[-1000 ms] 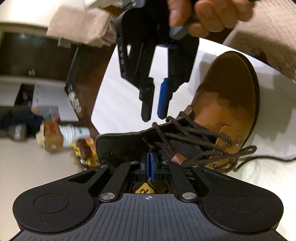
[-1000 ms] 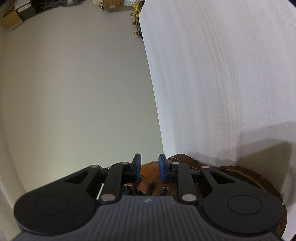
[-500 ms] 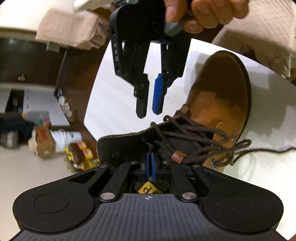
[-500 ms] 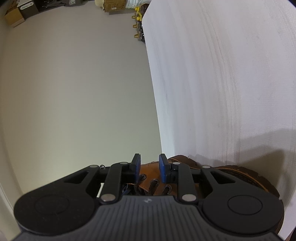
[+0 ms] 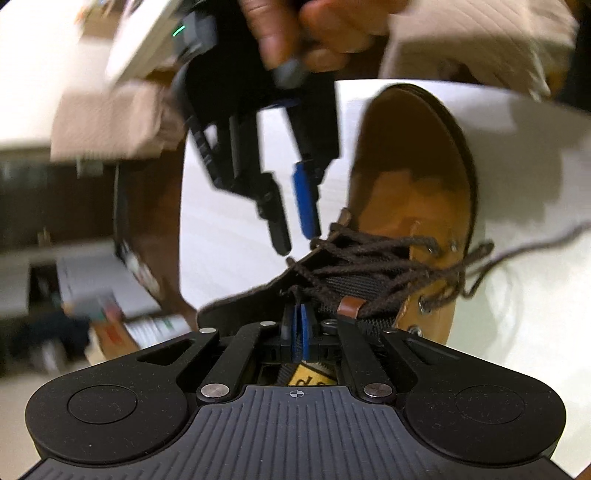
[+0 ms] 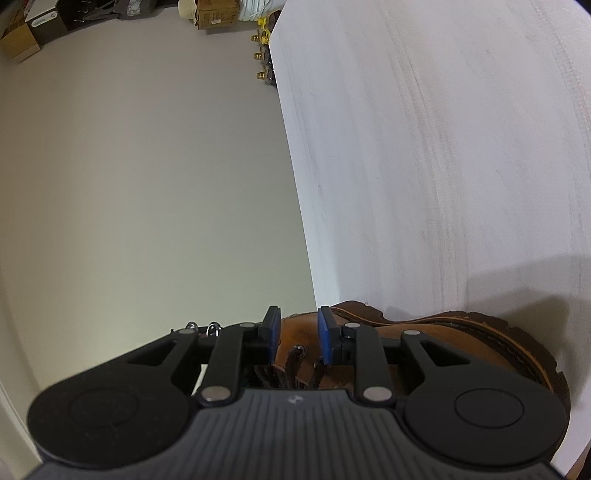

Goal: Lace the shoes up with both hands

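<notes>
A tan-brown leather boot with a dark sole (image 5: 413, 184) stands on a white table top (image 5: 229, 229), its toe pointing away from the left wrist camera and its open collar close under that camera; a dark brown braided lace (image 5: 373, 258) criss-crosses loosely over the black mesh tongue, and one free end trails off to the right across the table. The left gripper (image 5: 297, 332), black with blue pads, sits low over the boot's collar; its jaws are pressed together, and a strand of the lace runs down to their tips, though whether it is actually pinched there I cannot tell. The right gripper (image 5: 293, 229), also black with blue-padded fingers, hangs above the left side of the lacing, tips pointing down and just short of the uppermost crossings; its jaws are spread a little with nothing between them; a person's hand (image 5: 306, 33) grips its handle at the top of the left wrist view, which is blurred there. In the right wrist view the same spread jaws frame the brown leather upper and a metal eyelet with lace (image 6: 295, 350) directly below; the boot lies at the table's near edge, beside pale flooring (image 6: 147, 184); boxes and small bottles stand far off on the floor.
</notes>
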Available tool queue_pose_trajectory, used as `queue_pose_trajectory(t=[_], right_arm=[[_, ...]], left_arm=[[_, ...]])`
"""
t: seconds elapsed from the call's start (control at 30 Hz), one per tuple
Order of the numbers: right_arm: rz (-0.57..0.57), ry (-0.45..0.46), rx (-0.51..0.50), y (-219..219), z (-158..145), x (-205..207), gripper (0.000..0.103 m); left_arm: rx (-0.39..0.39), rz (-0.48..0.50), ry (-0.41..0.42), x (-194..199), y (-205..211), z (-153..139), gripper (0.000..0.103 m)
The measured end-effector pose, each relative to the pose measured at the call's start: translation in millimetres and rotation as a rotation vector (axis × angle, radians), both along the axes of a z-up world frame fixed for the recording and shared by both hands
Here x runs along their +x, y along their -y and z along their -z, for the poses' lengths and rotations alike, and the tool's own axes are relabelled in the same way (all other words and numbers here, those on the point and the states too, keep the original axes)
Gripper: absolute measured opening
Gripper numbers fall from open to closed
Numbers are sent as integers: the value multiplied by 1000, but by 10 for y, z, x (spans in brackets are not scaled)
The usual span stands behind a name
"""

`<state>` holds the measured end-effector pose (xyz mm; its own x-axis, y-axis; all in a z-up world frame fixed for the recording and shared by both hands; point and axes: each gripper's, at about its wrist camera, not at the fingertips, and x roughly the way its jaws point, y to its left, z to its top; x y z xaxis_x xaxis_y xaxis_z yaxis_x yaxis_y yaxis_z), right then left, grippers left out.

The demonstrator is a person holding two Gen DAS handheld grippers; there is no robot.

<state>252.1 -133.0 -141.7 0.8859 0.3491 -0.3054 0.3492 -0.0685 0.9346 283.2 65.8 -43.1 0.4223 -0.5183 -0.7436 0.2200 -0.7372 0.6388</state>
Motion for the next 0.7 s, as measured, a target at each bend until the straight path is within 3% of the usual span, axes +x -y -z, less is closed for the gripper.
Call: queue_pose_trajectory(t=[0.1,0.3,0.57,0.7], right_arm=[[5,0,2,16,12,-18,26],[14,1,7,49,36,-53,26],[9,5,0,22,2,-59,26],[-22,28,-35,-72,-68,201,26]], left_arm=[[8,74,40,-3,-63,23,2],[7,105,78,19,-107,59,2],[18,-56,137,74,181,181,2],[26,-104,125,83,275,191,2]])
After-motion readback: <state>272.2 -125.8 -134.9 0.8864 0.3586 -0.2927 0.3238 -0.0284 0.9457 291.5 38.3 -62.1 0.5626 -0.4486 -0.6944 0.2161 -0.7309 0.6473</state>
